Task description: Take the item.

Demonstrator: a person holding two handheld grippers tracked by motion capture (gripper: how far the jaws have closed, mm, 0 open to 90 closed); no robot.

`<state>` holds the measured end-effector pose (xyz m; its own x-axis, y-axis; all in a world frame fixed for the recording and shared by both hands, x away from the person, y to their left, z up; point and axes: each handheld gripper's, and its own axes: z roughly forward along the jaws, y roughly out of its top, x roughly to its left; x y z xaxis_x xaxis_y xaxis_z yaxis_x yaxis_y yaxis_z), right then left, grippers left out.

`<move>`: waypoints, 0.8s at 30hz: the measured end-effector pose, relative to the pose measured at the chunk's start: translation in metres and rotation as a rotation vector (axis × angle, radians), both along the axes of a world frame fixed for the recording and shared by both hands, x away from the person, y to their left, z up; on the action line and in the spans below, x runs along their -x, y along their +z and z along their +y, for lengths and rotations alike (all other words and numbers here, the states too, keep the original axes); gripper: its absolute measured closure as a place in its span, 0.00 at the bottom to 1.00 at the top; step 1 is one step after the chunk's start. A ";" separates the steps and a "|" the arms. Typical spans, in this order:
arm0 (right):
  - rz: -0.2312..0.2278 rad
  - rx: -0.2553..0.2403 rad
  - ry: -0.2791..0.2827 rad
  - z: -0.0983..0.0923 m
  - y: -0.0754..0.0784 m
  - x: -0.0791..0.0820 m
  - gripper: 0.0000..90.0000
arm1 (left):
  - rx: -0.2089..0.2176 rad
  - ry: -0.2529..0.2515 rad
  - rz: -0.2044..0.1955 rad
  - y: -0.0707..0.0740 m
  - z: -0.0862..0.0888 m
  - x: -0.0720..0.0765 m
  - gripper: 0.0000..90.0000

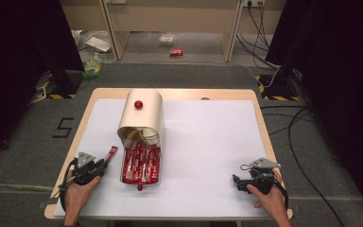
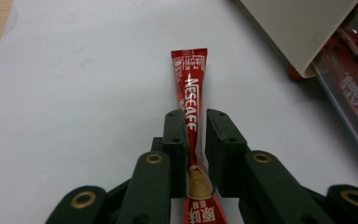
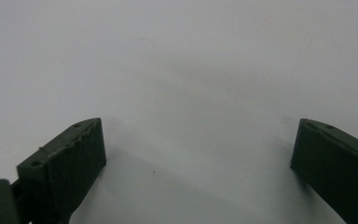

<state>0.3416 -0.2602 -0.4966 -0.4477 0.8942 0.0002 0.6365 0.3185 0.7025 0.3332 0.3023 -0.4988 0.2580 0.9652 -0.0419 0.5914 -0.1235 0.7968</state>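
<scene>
From above, even overhead light falls on the white table [image 1: 208,142], which reads bright, while both sides of the room sink into near-black. That picture is soft and low in detail, with only faint shadows. In the left gripper view the coffee stick [image 2: 191,98] is sharp, its foil catching a white streak of glare, and the near jaws look slightly soft. The right gripper view is dimmer and greyish, with blurred jaws and a soft shadow beside the left jaw.

Tray of sachets [image 1: 141,165] mid-table, lid [image 1: 142,116] behind it, single sachet [image 1: 111,152] just left, table [image 1: 208,142] beneath.
</scene>
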 end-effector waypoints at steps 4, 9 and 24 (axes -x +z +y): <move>0.000 -0.001 0.000 0.000 0.000 0.000 0.04 | 0.002 -0.009 -0.004 0.001 -0.001 0.000 0.78; 0.002 -0.001 0.001 0.000 0.000 0.000 0.04 | 0.007 -0.027 -0.040 0.005 -0.002 0.002 0.66; 0.002 -0.001 0.001 0.000 0.000 0.000 0.04 | 0.037 -0.065 -0.055 0.016 -0.004 0.007 0.36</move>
<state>0.3417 -0.2604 -0.4965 -0.4488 0.8936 0.0024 0.6374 0.3182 0.7017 0.3257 0.2978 -0.4829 0.3232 0.9444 -0.0611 0.5381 -0.1303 0.8328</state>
